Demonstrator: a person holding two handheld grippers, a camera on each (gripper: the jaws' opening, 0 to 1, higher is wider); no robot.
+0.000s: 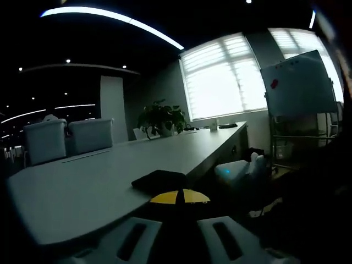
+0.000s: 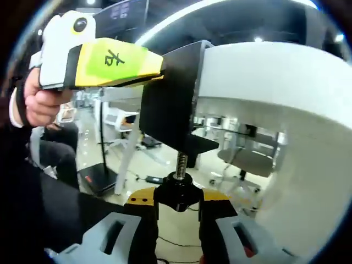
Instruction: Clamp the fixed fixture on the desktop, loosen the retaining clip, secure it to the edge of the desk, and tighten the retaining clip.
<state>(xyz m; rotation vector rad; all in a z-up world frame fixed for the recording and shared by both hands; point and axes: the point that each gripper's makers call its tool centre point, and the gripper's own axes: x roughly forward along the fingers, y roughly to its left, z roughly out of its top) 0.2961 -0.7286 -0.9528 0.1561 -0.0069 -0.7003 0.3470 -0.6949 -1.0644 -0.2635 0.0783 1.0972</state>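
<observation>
Right gripper view: the right gripper [image 2: 177, 220] grasps the black round knob [image 2: 177, 196] of the black metal C-shaped clamp [image 2: 168, 107], which sits over the white desk edge [image 2: 258, 71] just ahead. The left gripper [image 2: 102, 65] clenches the clamp's top.

Black clamp fixture [image 2: 170, 104] hooked over white desk edge [image 2: 242, 71]; screw knob [image 2: 177, 192] beneath.
</observation>
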